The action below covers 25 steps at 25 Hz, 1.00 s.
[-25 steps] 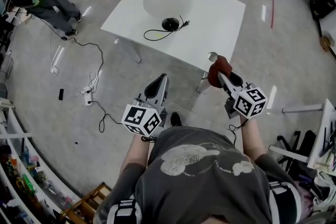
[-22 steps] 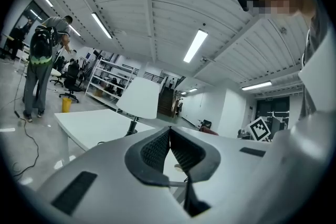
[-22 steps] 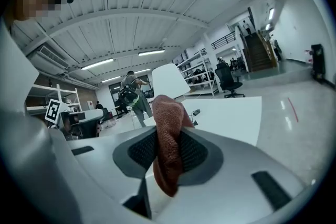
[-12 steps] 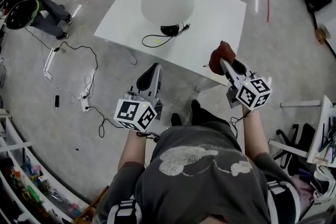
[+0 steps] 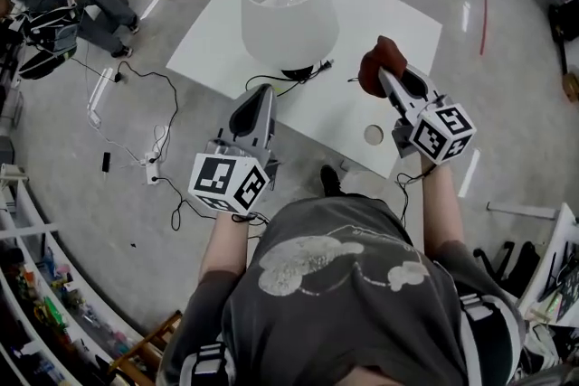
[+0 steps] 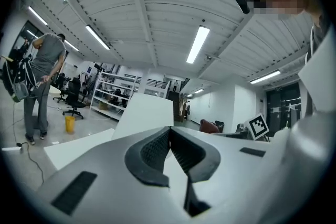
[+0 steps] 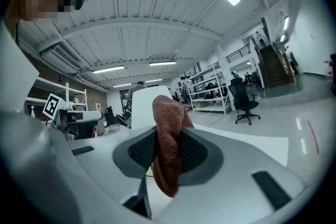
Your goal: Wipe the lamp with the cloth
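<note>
I am closing in: my right hand-held gripper [image 5: 385, 80], clamping the cloth [image 5: 377, 63], is now hovering over the desk [image 5: 398, 18], the lamp [image 5: 288, 9] ahead to its left, untouched. My left hand-held gripper [image 5: 258, 100] is staying pinched together, empty.

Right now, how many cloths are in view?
1: the red-brown cloth, clamped in the right gripper, right of the lamp in the head view. Another could be hidden behind its shade.
</note>
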Each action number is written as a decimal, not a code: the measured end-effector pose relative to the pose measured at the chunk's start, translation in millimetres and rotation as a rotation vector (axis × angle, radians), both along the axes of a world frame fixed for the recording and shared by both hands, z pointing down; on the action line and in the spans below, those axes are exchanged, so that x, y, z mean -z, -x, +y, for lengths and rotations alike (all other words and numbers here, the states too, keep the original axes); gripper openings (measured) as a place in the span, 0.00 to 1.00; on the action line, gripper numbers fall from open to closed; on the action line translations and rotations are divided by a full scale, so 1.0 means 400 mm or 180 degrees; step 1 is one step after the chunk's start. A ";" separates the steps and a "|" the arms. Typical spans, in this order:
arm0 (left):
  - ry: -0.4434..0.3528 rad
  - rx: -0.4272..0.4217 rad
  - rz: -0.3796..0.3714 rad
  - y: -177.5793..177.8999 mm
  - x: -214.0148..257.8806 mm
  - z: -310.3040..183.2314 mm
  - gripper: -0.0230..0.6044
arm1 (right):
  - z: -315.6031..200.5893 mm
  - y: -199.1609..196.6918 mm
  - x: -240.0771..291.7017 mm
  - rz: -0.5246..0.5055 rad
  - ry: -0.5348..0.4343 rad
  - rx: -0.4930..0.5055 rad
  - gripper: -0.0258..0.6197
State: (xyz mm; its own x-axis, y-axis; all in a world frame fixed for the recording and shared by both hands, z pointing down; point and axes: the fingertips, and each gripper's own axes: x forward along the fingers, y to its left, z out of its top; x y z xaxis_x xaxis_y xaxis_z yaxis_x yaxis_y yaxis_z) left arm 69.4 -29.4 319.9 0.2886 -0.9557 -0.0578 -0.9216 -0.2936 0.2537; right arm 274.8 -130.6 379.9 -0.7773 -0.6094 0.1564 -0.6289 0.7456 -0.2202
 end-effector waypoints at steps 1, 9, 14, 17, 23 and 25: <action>-0.0014 0.0047 -0.0004 0.001 0.006 -0.012 0.05 | -0.020 0.007 0.012 0.0004 -0.0046 0.0055 0.19; -0.0119 0.0511 -0.0078 0.031 0.092 -0.127 0.05 | -0.231 0.093 0.164 0.0062 -0.0448 0.0620 0.19; -0.0113 0.0688 -0.0149 0.061 0.108 -0.165 0.05 | -0.316 0.181 0.223 0.0122 -0.0694 0.0935 0.19; -0.0070 0.0763 -0.0168 0.076 0.096 -0.177 0.05 | -0.358 0.244 0.229 0.0177 -0.0835 0.1119 0.19; 0.0007 0.0882 -0.0210 0.093 0.078 -0.200 0.05 | -0.424 0.343 0.216 0.0080 -0.0814 0.1528 0.19; 0.0013 0.0924 -0.0217 0.106 0.072 -0.208 0.05 | -0.434 0.375 0.204 0.0106 -0.0836 0.1693 0.19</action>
State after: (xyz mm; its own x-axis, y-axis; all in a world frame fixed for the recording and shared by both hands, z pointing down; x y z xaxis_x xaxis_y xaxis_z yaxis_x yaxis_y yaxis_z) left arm 27.1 -112.6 291.0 0.0063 -0.9990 -0.0436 -0.9818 -0.0145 0.1891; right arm 124.9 -304.2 298.4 -0.9838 -0.1591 0.0826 -0.1573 0.9872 0.0279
